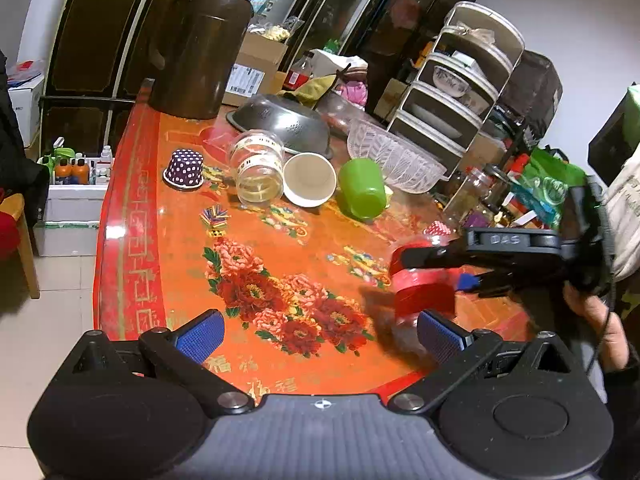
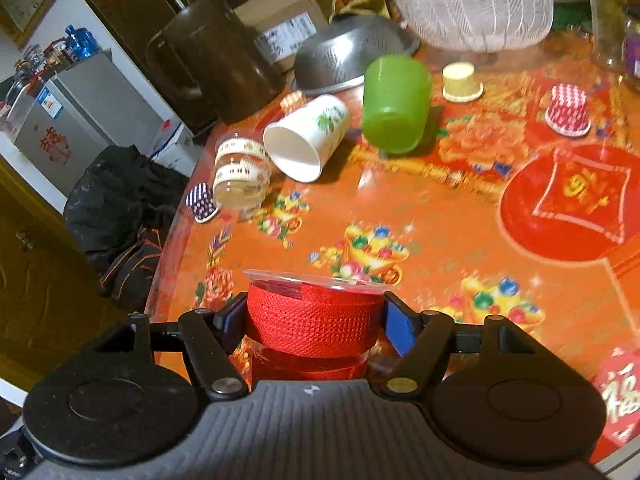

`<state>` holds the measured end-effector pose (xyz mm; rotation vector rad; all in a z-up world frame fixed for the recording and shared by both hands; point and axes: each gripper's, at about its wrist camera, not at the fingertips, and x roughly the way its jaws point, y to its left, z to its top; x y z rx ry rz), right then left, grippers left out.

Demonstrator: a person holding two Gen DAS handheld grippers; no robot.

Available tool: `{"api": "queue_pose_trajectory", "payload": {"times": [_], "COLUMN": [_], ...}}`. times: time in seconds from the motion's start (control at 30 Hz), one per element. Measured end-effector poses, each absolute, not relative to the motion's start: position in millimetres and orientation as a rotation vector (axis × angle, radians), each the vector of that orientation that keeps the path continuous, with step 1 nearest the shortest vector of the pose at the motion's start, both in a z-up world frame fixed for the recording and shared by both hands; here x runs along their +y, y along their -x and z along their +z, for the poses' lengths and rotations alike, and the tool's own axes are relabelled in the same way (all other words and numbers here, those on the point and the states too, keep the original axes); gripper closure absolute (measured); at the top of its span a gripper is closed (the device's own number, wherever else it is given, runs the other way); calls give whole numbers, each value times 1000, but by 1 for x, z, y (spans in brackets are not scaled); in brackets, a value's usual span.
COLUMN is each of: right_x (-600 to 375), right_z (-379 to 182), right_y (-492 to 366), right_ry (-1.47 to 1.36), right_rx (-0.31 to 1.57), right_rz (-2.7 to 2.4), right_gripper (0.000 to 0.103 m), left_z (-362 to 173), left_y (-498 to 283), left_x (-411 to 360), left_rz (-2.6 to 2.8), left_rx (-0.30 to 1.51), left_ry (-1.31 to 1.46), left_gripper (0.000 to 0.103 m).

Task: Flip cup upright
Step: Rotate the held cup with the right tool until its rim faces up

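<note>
A clear plastic cup wrapped in a red band (image 2: 314, 320) sits between the blue pads of the right gripper (image 2: 316, 316), which is clenched on its sides; the wide rim faces away from the wrist camera, and in the left wrist view the cup appears blurred just above the floral tablecloth (image 1: 256, 248) near the table's front edge, so whether its base touches the cloth cannot be told. The left gripper (image 1: 320, 338) hangs released and empty just beside it, jaws spread wide. Likely hazards: thin clear walls may buckle or slip under the pads; a release before the cup is level could tip it over again; the nearby table edge leaves little margin for a roll. The open left finger (image 1: 438, 334) stands close enough to be struck as the cup is set down. Farther back and well apart lie a green cup (image 2: 396, 104), a white paper cup (image 2: 306, 138) and a clear banded cup (image 2: 240, 176), all on their sides, with small inverted cupcake liners (image 2: 568, 110), a metal colander (image 2: 352, 60) and a clear ribbed bowl (image 2: 476, 14) behind. None obstructs the spot beneath the held cup.
</note>
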<state>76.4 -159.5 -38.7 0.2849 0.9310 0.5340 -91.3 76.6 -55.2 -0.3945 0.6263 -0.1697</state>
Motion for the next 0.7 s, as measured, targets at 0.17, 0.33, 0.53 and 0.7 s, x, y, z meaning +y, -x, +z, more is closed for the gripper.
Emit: {"api": "queue_pose_trajectory", "payload": {"times": [0.17, 0.33, 0.53, 0.7], "right_x": [-165, -168, -172, -172], "right_z": [-28, -19, -24, -63], "right_y": [-63, -47, -15, 7], "right_ry": [-234, -187, -133, -115], "right_rx": [820, 658, 340, 114], "right_rz": [508, 488, 454, 438], "right_gripper": [33, 33, 33, 33], "left_z": [-55, -51, -48, -49], "left_y": [89, 89, 89, 89], "left_x": [69, 63, 60, 59], "left_rz": [-132, -116, -88, -91], "left_rx": [645, 631, 598, 578], "left_ry": [335, 304, 282, 293], "left_gripper": [0, 0, 0, 0]}}
